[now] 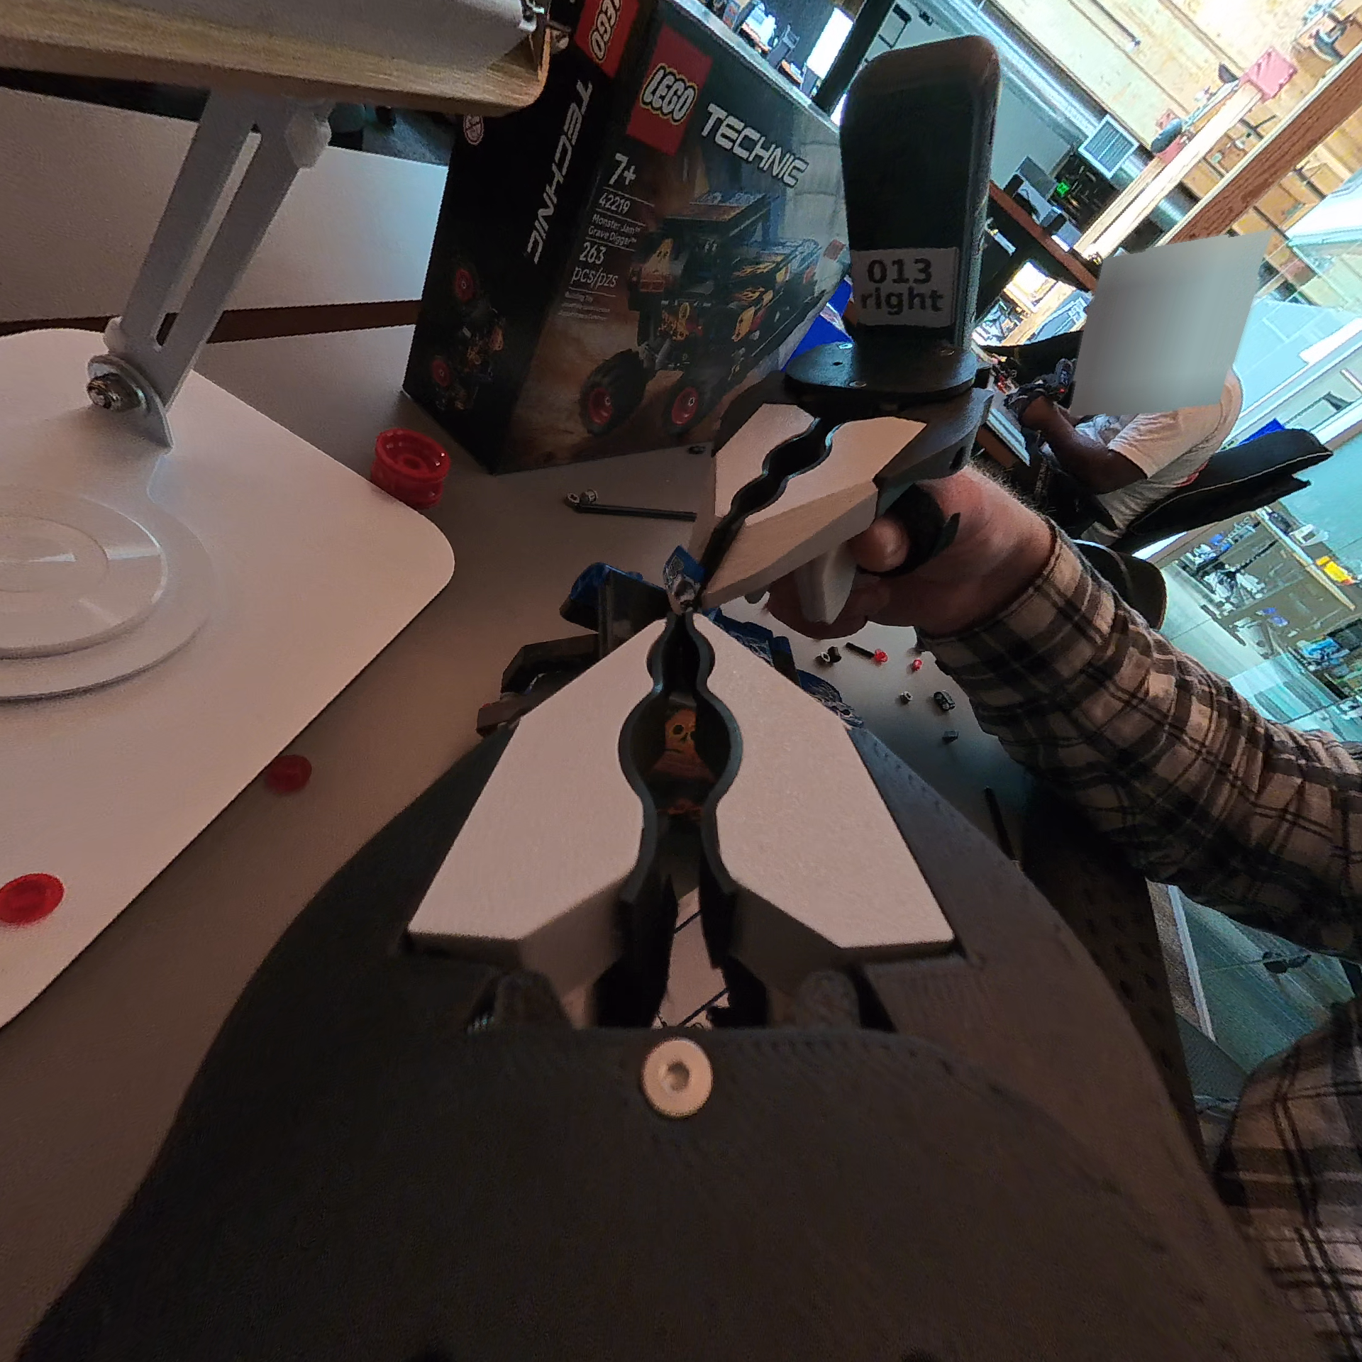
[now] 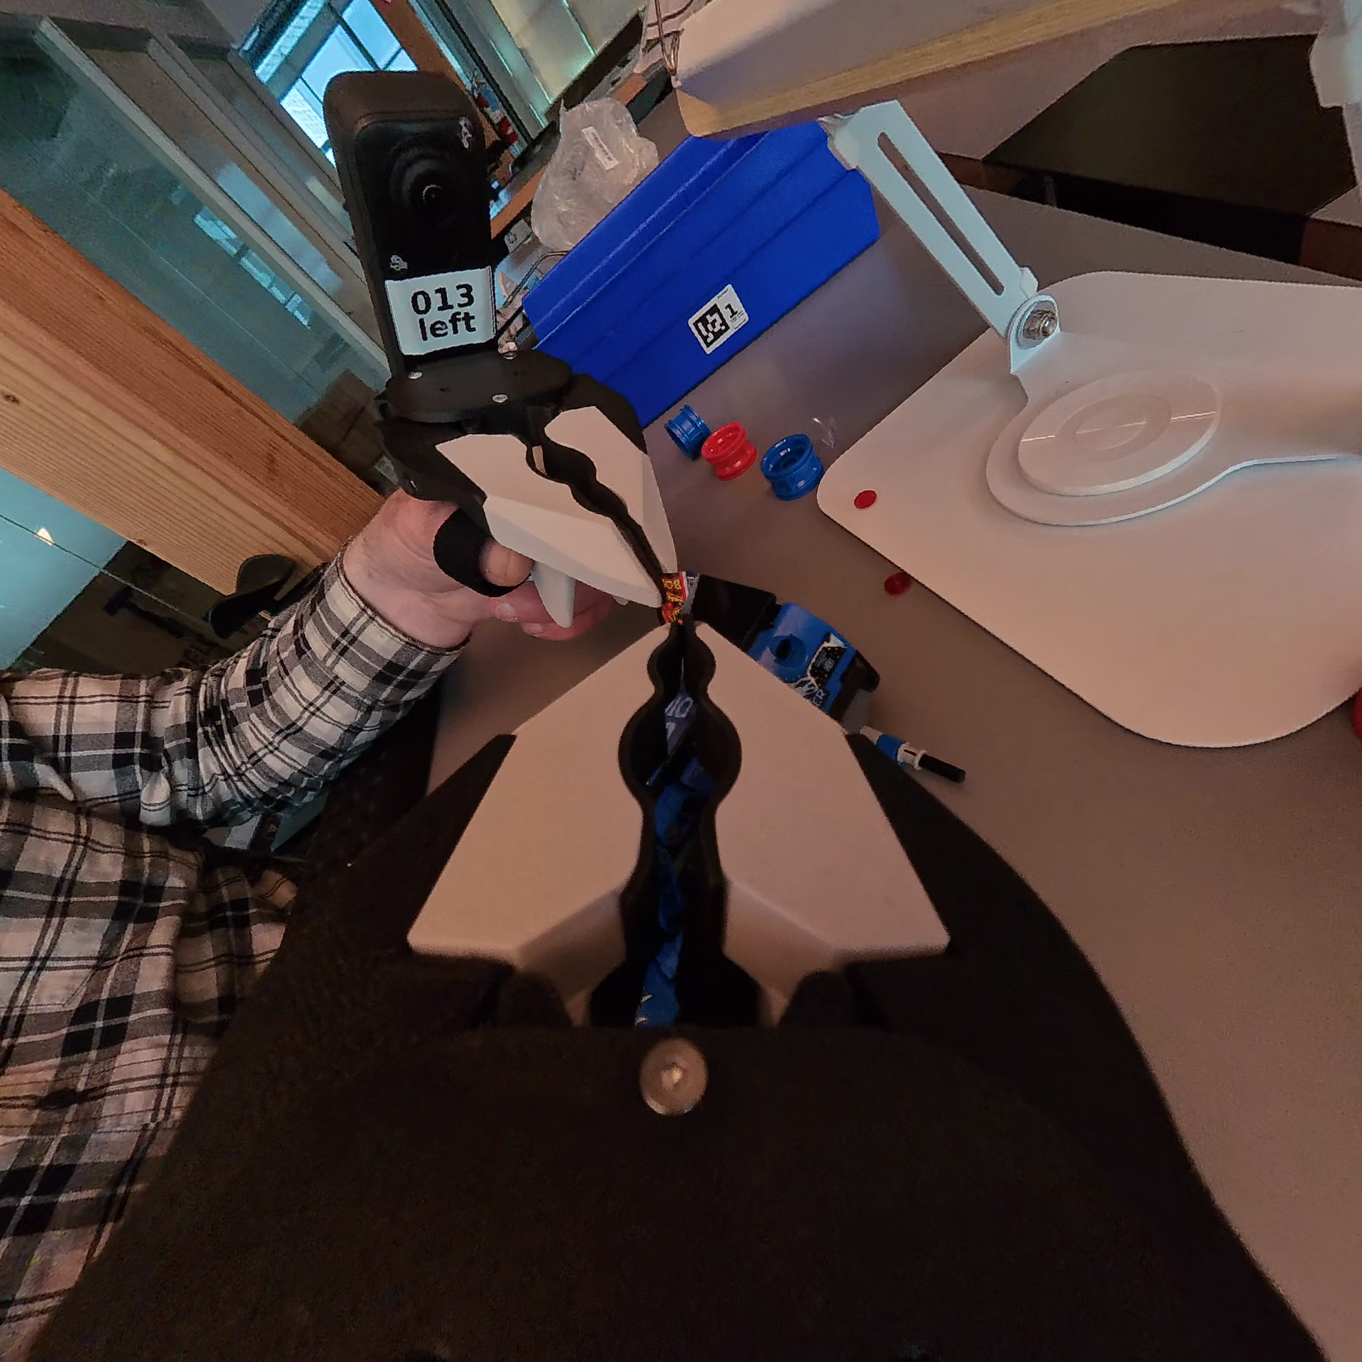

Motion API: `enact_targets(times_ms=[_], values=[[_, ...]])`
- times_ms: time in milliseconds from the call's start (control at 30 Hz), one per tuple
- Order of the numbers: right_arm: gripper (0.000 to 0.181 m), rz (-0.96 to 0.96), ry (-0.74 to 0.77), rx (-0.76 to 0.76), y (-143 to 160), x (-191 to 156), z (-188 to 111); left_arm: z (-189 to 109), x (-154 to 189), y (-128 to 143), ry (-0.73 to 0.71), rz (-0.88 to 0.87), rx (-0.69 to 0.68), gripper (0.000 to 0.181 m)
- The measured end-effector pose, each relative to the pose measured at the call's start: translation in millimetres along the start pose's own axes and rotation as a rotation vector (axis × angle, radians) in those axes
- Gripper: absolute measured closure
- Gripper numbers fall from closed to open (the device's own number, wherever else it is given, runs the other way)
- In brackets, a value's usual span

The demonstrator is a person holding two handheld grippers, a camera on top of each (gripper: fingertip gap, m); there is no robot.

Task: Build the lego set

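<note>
Meeting tip to tip at frame centre, the left gripper (image 1: 682, 626) and right gripper (image 2: 678, 634) each pinch one end of a small printed piece (image 2: 676, 593) between them.

**Lego set: condition at inspection**

Partly built model (image 2: 807, 663): blue and black, printed panels, resting on the tabletop. A small printed piece (image 2: 674, 593) is pinched at the tong tips above it. Loose wheel hubs, two blue (image 2: 792, 466) and one red (image 2: 730, 451), lie grouped together. Set box (image 1: 626, 258) stands upright. Small pins (image 1: 870, 654) lie scattered.
</note>
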State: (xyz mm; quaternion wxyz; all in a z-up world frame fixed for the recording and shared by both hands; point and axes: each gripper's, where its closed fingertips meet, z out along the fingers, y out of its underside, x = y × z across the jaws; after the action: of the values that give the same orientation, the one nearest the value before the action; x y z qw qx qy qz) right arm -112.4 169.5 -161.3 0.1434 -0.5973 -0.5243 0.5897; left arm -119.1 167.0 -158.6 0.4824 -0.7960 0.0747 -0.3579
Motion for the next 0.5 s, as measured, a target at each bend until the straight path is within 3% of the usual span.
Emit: enact_targets(times_ms=[500], values=[[0.181, 0.004, 0.008, -0.001, 1.4, 4.1, 2.0, 0.9, -2.8, 1.6, -0.015, 0.001, -0.008, 0.181]])
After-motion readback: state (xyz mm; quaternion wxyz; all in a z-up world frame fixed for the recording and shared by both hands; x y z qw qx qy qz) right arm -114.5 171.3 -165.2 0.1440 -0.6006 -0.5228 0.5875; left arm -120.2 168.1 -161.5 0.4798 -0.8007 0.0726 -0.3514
